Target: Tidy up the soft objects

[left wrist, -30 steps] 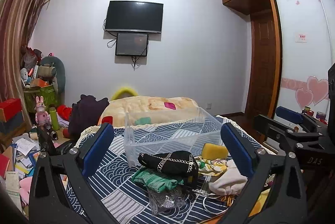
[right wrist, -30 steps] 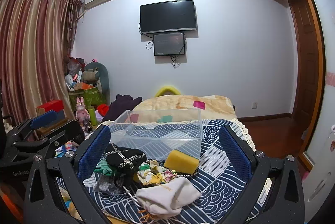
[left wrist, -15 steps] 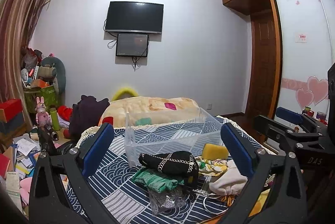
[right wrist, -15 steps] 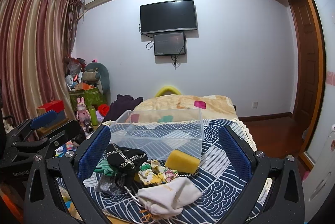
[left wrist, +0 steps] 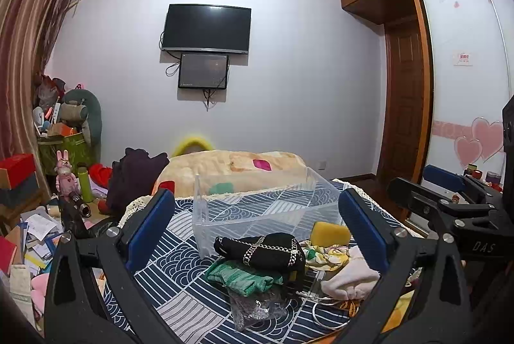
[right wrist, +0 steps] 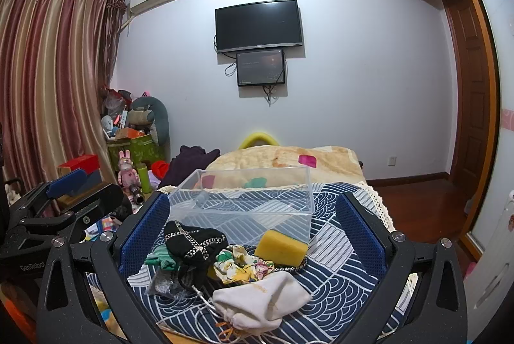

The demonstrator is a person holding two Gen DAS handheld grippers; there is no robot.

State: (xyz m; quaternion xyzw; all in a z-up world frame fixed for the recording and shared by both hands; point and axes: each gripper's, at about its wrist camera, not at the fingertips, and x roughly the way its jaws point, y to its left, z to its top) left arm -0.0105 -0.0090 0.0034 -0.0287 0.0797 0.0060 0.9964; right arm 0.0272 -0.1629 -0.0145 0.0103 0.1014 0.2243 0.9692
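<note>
A clear plastic bin (left wrist: 257,209) (right wrist: 244,202) stands empty on a blue patterned cloth (left wrist: 180,254) (right wrist: 340,260). In front of it lies a heap: a black knit item with silver chain (left wrist: 263,250) (right wrist: 192,242), a green knit piece (left wrist: 241,278) (right wrist: 159,260), a yellow sponge (left wrist: 330,233) (right wrist: 281,249), a floral cloth (left wrist: 324,255) (right wrist: 241,267), a cream drawstring pouch (left wrist: 350,278) (right wrist: 260,302) and a clear plastic bag (left wrist: 253,308) (right wrist: 162,283). My left gripper (left wrist: 257,238) and right gripper (right wrist: 252,234) are both open and empty, held short of the heap.
A bed with a beige blanket (left wrist: 231,170) lies behind the bin. Cluttered boxes, toys and papers (left wrist: 38,215) fill the floor at left. White cord (left wrist: 321,312) trails by the pouch. A wooden door and wardrobe (left wrist: 404,119) stand at right.
</note>
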